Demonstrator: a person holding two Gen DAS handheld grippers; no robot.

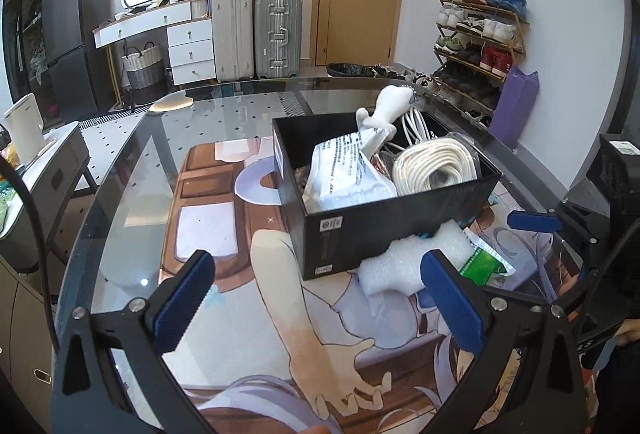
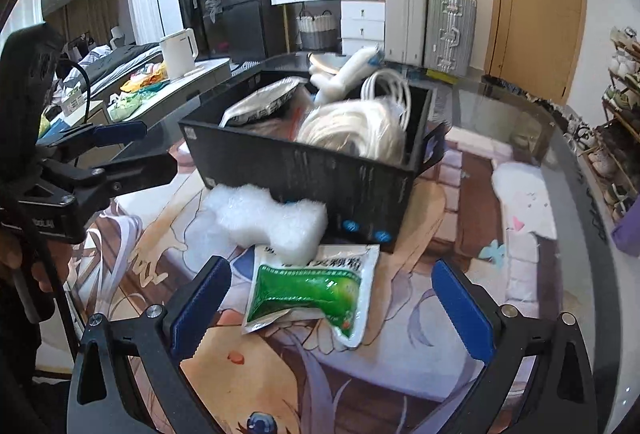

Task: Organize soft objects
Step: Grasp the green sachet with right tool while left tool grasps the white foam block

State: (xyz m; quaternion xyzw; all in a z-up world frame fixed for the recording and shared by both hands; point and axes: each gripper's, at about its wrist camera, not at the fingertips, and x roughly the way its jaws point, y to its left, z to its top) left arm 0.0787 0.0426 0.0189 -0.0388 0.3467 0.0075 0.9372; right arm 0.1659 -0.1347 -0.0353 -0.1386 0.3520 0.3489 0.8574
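A black box (image 1: pixel 344 230) (image 2: pixel 352 174) stands on the printed mat. It holds a white pouch (image 1: pixel 344 178), a coil of white cable (image 1: pixel 436 162) (image 2: pixel 356 130) and a white plush toy (image 1: pixel 388 106) (image 2: pixel 348 72). A white foam piece (image 1: pixel 408 262) (image 2: pixel 272 218) lies against the box's near side. A green and white packet (image 2: pixel 316 290) (image 1: pixel 486 264) lies next to the foam. My left gripper (image 1: pixel 320 310) is open and empty, in front of the box. My right gripper (image 2: pixel 332 310) is open, with the packet between its fingers on the mat.
The mat (image 1: pixel 224 194) lies on a round glass table (image 1: pixel 120 162). A shoe rack (image 1: pixel 480 42) and a purple bag (image 1: pixel 514 106) stand at the right. Suitcases (image 1: pixel 256 34), drawers and a side cabinet with a white kettle (image 1: pixel 24 130) stand behind.
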